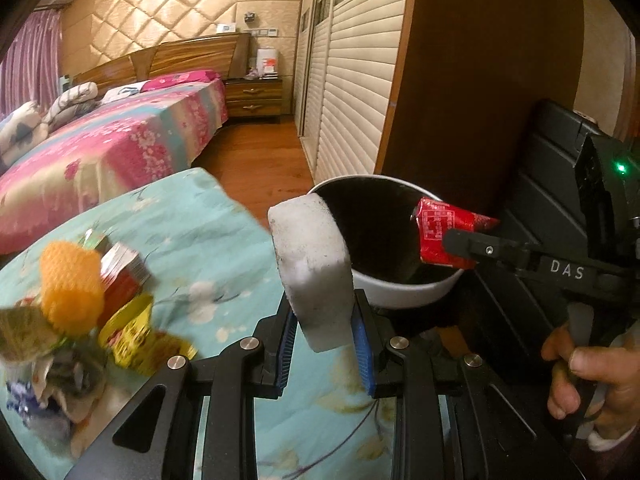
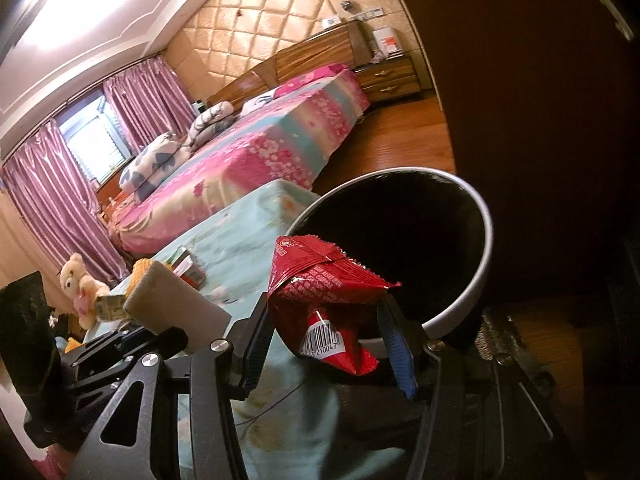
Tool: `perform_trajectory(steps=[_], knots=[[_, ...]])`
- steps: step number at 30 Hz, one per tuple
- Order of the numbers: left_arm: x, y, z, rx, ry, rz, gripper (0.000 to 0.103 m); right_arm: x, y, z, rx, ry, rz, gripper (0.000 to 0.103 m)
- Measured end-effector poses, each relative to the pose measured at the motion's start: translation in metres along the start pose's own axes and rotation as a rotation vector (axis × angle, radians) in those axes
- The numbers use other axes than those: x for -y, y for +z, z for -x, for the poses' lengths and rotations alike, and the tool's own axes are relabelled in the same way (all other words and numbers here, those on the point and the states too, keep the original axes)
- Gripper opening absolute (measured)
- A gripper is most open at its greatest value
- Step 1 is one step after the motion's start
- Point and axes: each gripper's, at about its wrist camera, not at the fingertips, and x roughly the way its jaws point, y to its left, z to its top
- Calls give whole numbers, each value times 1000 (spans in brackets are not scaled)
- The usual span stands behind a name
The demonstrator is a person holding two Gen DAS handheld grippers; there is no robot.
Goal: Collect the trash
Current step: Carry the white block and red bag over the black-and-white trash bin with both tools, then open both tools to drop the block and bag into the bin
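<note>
My left gripper (image 1: pixel 325 334) is shut on a white foam block (image 1: pixel 310 268) and holds it beside the near rim of a white bin with a black inside (image 1: pixel 400 294). My right gripper (image 2: pixel 326 344) is shut on a red snack wrapper (image 2: pixel 324 292) and holds it over the bin's (image 2: pixel 468 296) near edge. In the left wrist view the right gripper (image 1: pixel 460 246) holds the wrapper (image 1: pixel 440 230) over the bin's right side. More trash lies on the teal cloth (image 1: pixel 208 232): an orange foam net (image 1: pixel 72 284), a red box (image 1: pixel 124 276), yellow wrappers (image 1: pixel 132 336).
A bed with a pink flowered cover (image 1: pixel 108 156) stands beyond the cloth-covered surface. A wardrobe with slatted doors (image 1: pixel 352 92) and a dark wood panel (image 1: pixel 480 80) rise behind the bin. A teddy bear (image 2: pixel 80 284) sits at the far left.
</note>
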Motion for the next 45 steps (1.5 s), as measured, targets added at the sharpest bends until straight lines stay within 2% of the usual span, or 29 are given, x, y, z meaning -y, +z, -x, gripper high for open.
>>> perform_trajectory(steps=[10, 27, 30, 35, 39, 41, 45], knots=[[9, 9, -16, 3, -21, -41, 26, 21, 14, -10, -6, -23, -25, 54], [18, 22, -43, -53, -42, -47, 27, 43, 32, -27, -40, -33, -43, 56], [23, 24, -48, -63, -41, -47, 29, 44, 35, -28, -46, -36, -38, 61], [24, 24, -48, -58, -22, -35, 51, 50, 37, -24, -47, -50, -47, 71], [22, 20, -43, -57, -14, -19, 57, 53, 35, -20, -42, -56, -65, 80], [20, 17, -40, -57, -9, -7, 61, 52, 34, -17, -35, -51, -75, 81], [13, 3, -27, -56, 7, 15, 61, 46, 29, -12, -14, -42, -79, 84]])
